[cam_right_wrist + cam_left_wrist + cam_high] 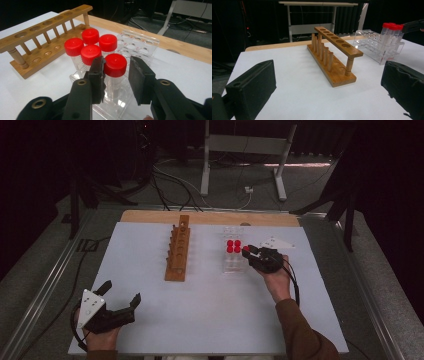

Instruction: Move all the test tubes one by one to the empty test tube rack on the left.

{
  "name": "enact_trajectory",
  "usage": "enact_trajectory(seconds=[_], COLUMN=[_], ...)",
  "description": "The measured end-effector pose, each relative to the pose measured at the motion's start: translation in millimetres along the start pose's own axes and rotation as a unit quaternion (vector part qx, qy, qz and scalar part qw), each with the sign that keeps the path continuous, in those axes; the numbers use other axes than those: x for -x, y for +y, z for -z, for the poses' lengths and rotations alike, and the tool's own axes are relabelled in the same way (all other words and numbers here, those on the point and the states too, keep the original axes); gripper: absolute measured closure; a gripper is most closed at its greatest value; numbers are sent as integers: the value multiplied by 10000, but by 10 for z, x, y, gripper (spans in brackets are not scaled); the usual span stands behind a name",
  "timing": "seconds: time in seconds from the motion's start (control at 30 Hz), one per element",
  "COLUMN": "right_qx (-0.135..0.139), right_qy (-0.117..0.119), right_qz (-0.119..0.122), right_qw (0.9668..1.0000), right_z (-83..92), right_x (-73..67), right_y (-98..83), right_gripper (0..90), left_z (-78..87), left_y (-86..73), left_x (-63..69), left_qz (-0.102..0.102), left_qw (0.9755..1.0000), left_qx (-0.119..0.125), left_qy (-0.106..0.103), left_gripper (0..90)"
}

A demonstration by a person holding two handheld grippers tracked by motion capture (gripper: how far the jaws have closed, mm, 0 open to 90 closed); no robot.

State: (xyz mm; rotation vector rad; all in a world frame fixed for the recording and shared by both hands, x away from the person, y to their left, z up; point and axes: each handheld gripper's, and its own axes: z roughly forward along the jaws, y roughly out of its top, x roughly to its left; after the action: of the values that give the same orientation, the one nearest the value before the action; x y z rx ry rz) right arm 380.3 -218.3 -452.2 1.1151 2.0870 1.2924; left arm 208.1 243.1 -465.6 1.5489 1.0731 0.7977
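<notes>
Right claw (pixel 115 75) at red-capped tube (pixel 115 65)
Jaws straddle cap: left pad touching, right w/ small gap, no grip yet. Left claw (pixel 120 296) wide open, empty, on counter (pixel 210 320).

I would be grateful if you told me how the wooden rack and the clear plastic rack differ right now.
The wooden rack is brown and opaque; the clear plastic rack is see-through. The wooden rack has one row of holes, all empty; the clear plastic rack has several rows and holds five red-capped tubes. No tool is at the wooden rack, while the right tool straddles a tube in the clear plastic rack. Both stand on the white table.
</notes>
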Motion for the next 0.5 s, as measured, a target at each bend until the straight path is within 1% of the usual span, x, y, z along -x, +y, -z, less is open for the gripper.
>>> enact_trajectory(seconds=[0.1,0.13,0.17,0.23,0.4,0.5], right_qx=[9,15,19,34,107,154], right_qy=[39,47,44,34,47,40], right_qz=[-31,-10,36,37,53,99], right_qw=[10000,10000,10000,10000,9999,9998], right_z=[-12,-15,-15,-7,27,66], right_x=[2,-3,-10,-10,-8,-20], right_y=[-1,2,6,9,39,104], right_gripper=[667,690,693,698,700,700], left_z=[-2,-6,-8,-12,-45,-82], left_y=[-2,-3,-4,-4,12,51], left_x=[-3,-4,-4,5,52,101], left_qz=[5,4,-4,-9,-18,-64], left_qw=[10000,10000,10000,10000,10000,9999], left_qx=[-6,-19,-28,-36,-49,-76], left_qy=[5,4,-1,-4,-34,-81], left_gripper=[7,7,7,7,7,7])
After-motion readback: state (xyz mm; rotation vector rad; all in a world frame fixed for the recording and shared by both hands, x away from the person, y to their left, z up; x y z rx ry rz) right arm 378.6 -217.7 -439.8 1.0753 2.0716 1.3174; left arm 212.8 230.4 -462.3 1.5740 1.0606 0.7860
